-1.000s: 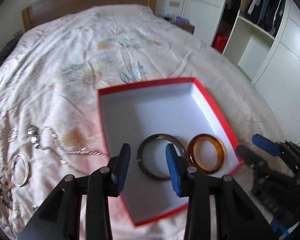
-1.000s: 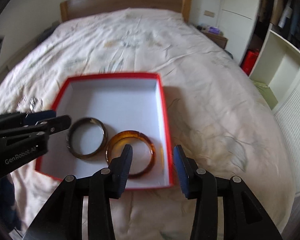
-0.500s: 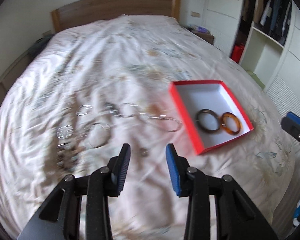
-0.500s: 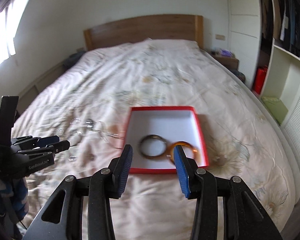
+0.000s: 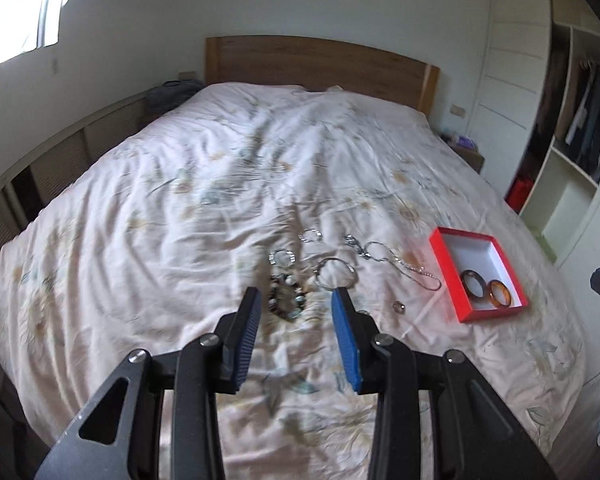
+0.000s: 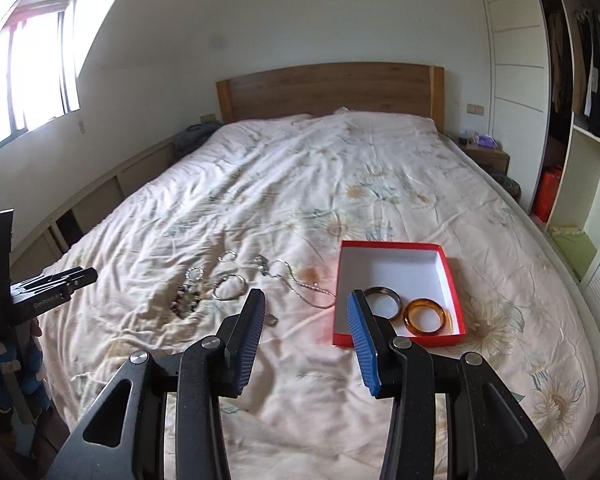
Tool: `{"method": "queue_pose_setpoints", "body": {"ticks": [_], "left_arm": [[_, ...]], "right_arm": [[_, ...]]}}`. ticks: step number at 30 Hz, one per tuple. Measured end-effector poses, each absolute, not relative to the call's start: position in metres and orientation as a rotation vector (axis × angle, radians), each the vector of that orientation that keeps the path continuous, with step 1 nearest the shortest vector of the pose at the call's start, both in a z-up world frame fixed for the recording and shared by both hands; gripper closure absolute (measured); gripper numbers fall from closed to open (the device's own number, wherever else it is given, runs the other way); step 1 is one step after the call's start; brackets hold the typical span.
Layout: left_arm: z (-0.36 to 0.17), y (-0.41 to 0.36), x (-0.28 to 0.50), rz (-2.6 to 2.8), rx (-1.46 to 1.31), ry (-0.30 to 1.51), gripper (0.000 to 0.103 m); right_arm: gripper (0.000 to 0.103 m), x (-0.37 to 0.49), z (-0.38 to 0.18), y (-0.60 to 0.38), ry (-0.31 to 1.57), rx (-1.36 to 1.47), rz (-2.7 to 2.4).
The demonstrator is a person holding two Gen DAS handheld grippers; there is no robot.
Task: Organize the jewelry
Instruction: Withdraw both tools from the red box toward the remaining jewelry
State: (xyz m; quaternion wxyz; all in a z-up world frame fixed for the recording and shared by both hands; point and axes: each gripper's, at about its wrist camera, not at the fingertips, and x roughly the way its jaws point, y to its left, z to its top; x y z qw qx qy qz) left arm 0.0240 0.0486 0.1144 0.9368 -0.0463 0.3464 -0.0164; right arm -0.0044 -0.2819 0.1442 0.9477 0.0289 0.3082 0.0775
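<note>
We hold our left gripper (image 5: pixel 296 300) above the near part of the bed (image 5: pixel 228 168), its blue pads spread wide with nothing between them. Seen from our left wrist, the loose jewelry lies on the flowered bedspread just past the fingertips. At about 11 o'clock from the gap sits a dark beaded bracelet (image 5: pixel 286 298), and beyond it at 12 o'clock a small sparkly bangle (image 5: pixel 283 258). A thin silver bangle (image 5: pixel 335 274) lies at 1 o'clock, just beside the right pad's tip, with a smaller silver ring-shaped piece (image 5: pixel 311 235) farther off. A silver chain necklace (image 5: pixel 396 260) trails toward 2 o'clock, and a small ring (image 5: pixel 399 306) rests at 3 o'clock, apart from the rest. Well out at 3 o'clock stands the red box (image 5: pixel 440 258), open, with a dark bangle (image 5: pixel 473 282) and an amber bangle (image 5: pixel 499 294) touching side by side in its near end.

From our right wrist, the left gripper shows at 9 o'clock, off the bed's edge. Our right gripper (image 6: pixel 306 304) also hovers with its pads wide apart and holding nothing. The same jewelry (image 6: pixel 228 280) lies at 10 to 11 o'clock, and the box (image 6: pixel 342 276) at 1 o'clock, its dark bangle partly hidden behind the right pad.
</note>
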Motion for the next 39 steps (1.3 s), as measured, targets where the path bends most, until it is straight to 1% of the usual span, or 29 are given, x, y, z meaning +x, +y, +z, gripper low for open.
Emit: {"method": "queue_pose_setpoints", "body": {"ticks": [5,12,20,28,39], "left_arm": [[0.116,0.072,0.001,0.002,-0.135,0.704,0.068],[0.112,0.095,-0.014,0.035,-0.18,0.72,0.068],[0.088,0.094,-0.006,0.063,-0.181,0.767,0.068],[0.048,0.082,0.016,0.059,-0.184,0.859,0.068],[0.011,0.071,0.049,0.045,-0.19,0.945,0.068]], "right_arm": [[0.06,-0.017,0.156,-0.272,0.599,0.064,0.182],[0.06,-0.016,0.153,-0.261,0.598,0.056,0.22],[0.06,0.005,0.123,-0.262,0.665,0.077,0.238],[0.06,0.033,0.092,-0.267,0.736,0.101,0.249],[0.06,0.075,0.047,-0.254,0.84,0.113,0.329]]}}
